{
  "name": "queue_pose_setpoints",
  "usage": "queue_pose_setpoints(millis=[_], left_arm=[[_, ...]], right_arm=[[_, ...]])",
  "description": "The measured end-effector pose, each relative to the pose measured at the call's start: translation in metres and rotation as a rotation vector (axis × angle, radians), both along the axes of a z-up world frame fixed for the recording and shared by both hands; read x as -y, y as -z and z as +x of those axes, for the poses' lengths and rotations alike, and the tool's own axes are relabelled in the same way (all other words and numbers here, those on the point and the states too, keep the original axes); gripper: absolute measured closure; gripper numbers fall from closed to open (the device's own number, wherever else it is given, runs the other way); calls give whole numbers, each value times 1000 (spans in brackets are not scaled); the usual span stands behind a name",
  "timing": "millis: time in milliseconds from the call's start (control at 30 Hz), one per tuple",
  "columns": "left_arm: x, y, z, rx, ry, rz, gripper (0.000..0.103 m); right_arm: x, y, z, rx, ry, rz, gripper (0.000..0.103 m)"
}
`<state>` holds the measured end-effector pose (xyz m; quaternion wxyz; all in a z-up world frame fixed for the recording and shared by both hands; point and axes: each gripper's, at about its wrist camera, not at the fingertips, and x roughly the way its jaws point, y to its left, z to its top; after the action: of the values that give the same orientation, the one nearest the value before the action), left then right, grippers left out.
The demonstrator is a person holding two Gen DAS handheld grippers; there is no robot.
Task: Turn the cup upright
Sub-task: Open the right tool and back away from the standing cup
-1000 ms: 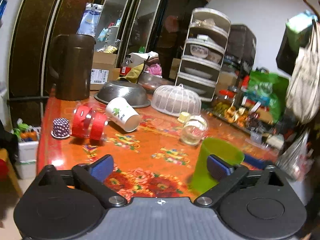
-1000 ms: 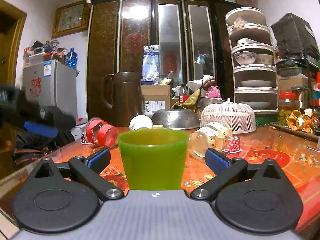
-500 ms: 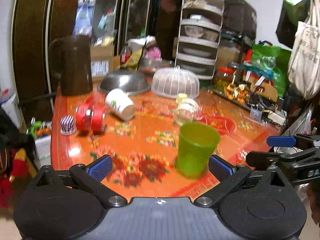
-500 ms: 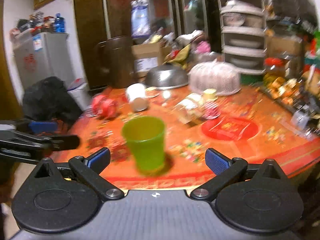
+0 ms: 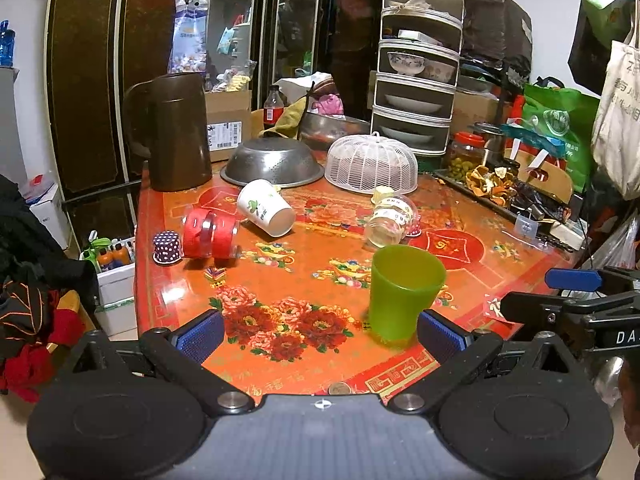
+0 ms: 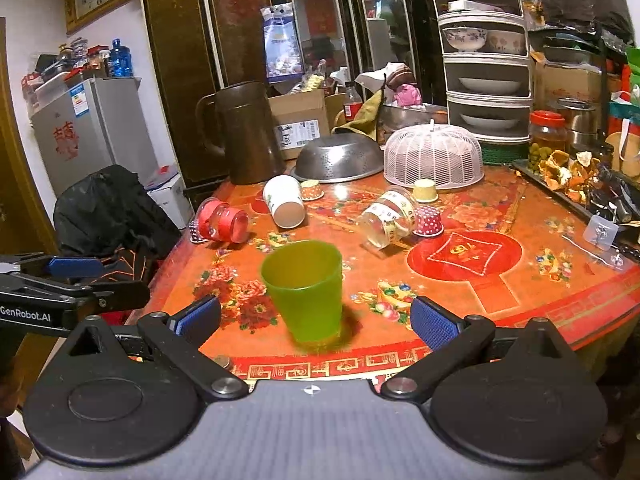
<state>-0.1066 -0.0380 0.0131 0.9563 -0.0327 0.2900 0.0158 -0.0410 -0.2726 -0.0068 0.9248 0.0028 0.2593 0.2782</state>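
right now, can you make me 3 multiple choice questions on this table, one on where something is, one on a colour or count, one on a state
1. Where is the green cup?
A. near the front edge of the table
B. under the mesh cover
C. inside the colander

2. What colour is the jug?
A. white
B. dark brown
C. blue

3. How is the paper cup placed?
A. standing upright
B. lying on its side
C. held in a gripper

Answers:
1. A, it stands just ahead of the right gripper, far from the cover and colander.
2. B, it is dark brown all over.
3. B, its open mouth faces sideways on the table; both the right and left gripper are open and empty.
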Motion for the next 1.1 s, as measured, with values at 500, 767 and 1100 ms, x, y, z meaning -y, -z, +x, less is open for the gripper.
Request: queue_pose_setpoints(millis=[500, 767, 1100], left_arm=[[2, 1, 1, -12, -14, 1, 0], [1, 1, 1, -12, -14, 0, 0], [2, 2, 2, -13, -12, 2, 0]], right_arm=[[3, -1, 0, 9, 7, 15, 1], [5, -1, 1, 13, 9, 24, 1], [5, -1, 1, 18, 6, 23, 1]])
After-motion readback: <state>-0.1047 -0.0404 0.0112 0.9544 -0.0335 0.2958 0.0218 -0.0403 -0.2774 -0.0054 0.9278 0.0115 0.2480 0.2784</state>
